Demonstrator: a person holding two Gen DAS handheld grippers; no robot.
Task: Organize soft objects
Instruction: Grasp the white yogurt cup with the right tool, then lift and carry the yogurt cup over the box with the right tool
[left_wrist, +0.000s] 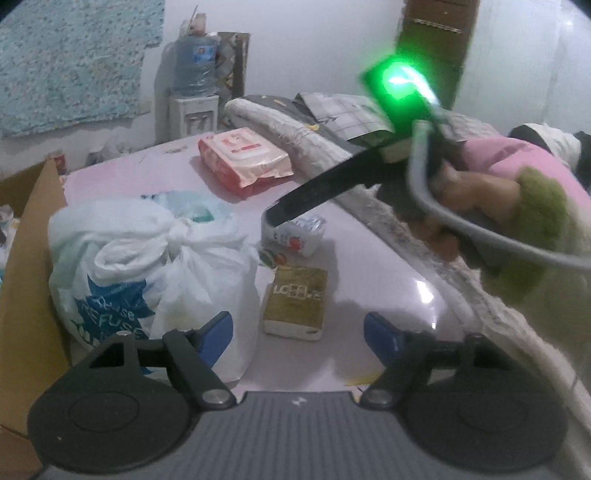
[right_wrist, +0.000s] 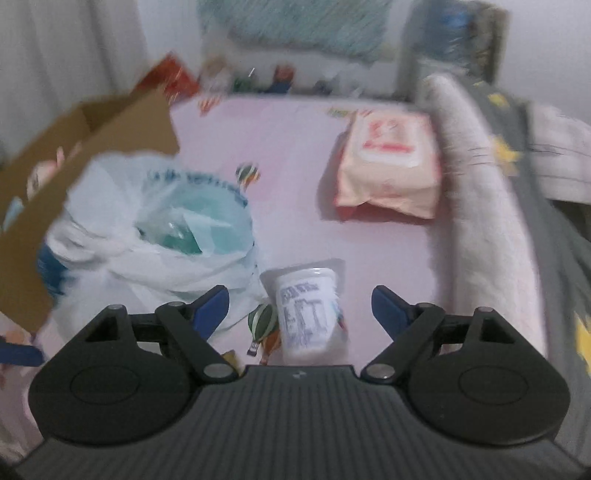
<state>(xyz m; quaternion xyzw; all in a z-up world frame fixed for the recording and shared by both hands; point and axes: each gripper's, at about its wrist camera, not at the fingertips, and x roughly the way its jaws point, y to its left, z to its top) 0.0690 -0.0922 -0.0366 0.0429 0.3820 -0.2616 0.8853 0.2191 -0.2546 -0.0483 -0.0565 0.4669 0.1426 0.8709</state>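
On a pink sheet lie a knotted white plastic bag, a small white tissue pack, a gold tissue pack and a pink wet-wipes pack. My left gripper is open and empty, just short of the gold pack, with the bag by its left finger. My right gripper is open, its jaws on either side of the small white pack, above it. In the left wrist view the right gripper reaches over that pack.
A cardboard box stands at the left, against the bag. A rolled grey and white blanket runs along the right side. A water dispenser stands at the far wall.
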